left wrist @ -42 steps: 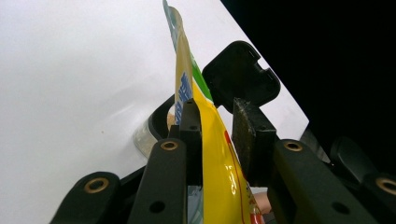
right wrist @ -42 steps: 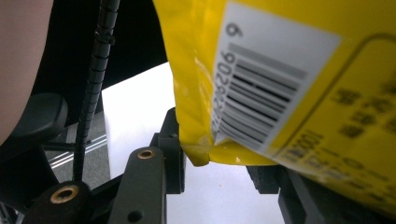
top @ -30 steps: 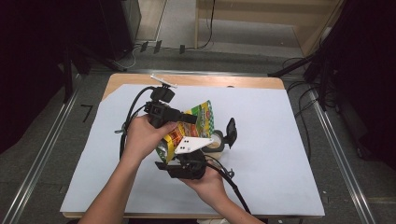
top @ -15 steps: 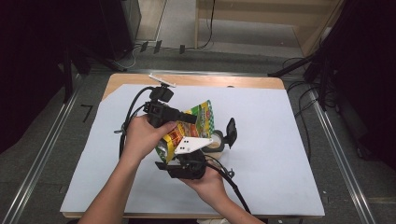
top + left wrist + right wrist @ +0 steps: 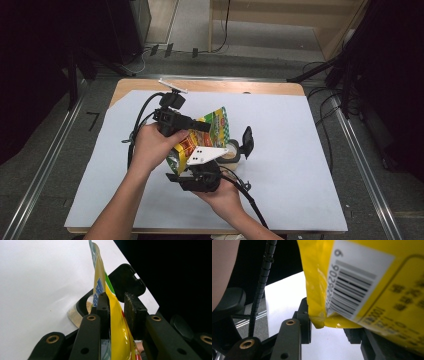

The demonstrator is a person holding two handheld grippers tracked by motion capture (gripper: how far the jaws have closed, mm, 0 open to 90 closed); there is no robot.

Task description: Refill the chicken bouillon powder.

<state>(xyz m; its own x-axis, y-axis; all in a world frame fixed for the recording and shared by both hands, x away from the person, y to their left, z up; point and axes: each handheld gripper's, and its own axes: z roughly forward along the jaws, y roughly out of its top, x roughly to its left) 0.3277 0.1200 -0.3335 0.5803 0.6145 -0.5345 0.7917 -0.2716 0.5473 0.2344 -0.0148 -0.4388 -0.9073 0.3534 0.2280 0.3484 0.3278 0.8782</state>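
Holding the yellow snack bag (image 5: 202, 135) up over the middle of the white table (image 5: 300, 165), the left gripper (image 5: 200, 125) has one jaw tight on the bag and a small gap at the other. Under the bag, the right gripper (image 5: 192, 172) sits at its bottom corner; I cannot tell if it squeezes. A round container (image 5: 232, 152) with a black lid (image 5: 247, 141) sits just right.

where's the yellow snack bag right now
In the high view the snack bag is held up near the middle of the white table, between the left gripper and the right gripper, beside a black-lidded container.
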